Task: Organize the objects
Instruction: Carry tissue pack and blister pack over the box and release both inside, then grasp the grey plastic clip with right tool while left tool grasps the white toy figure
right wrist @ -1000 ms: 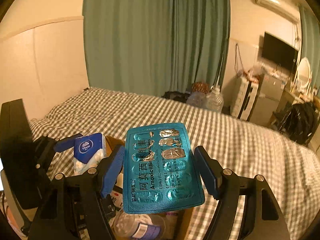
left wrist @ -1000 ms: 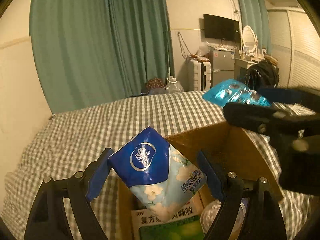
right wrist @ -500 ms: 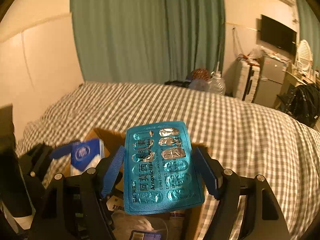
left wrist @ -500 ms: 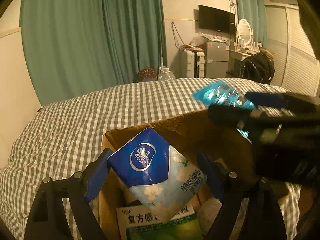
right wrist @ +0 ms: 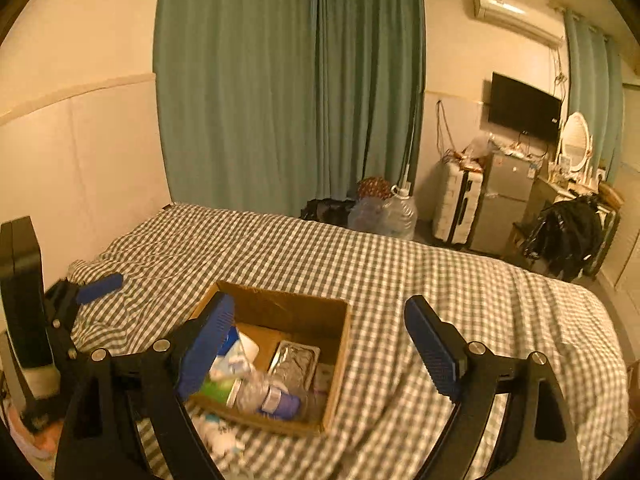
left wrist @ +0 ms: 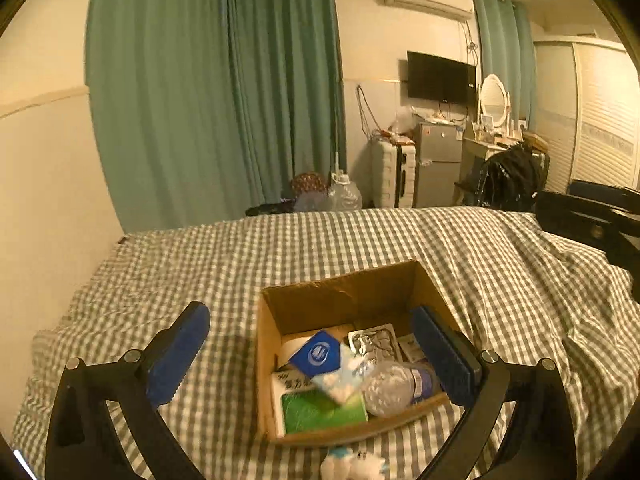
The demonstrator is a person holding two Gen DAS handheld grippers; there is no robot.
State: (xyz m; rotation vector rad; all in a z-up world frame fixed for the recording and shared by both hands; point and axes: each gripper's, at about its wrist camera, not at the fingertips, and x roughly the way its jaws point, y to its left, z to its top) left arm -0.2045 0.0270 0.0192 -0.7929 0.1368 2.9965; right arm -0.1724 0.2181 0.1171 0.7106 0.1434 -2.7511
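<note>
Both packs have left the fingers: the blue tissue pack (left wrist: 320,356) and the silver-backed blister strip (left wrist: 374,342) now lie in the cardboard box (left wrist: 340,300) on the checked bed (left wrist: 200,256), beside a plastic bottle (left wrist: 396,386). Left gripper (left wrist: 316,344) and right gripper (right wrist: 320,344) hang spread and empty above it, probably so the drop stays clear.

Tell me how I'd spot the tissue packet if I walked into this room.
Find the bed with the checked cover, then the open cardboard box sitting on it. Inside, the tissue packet lies on top of the pile, next to a clear plastic bottle. It is the only soft pack with a dark blue end bearing a round white logo.
</note>
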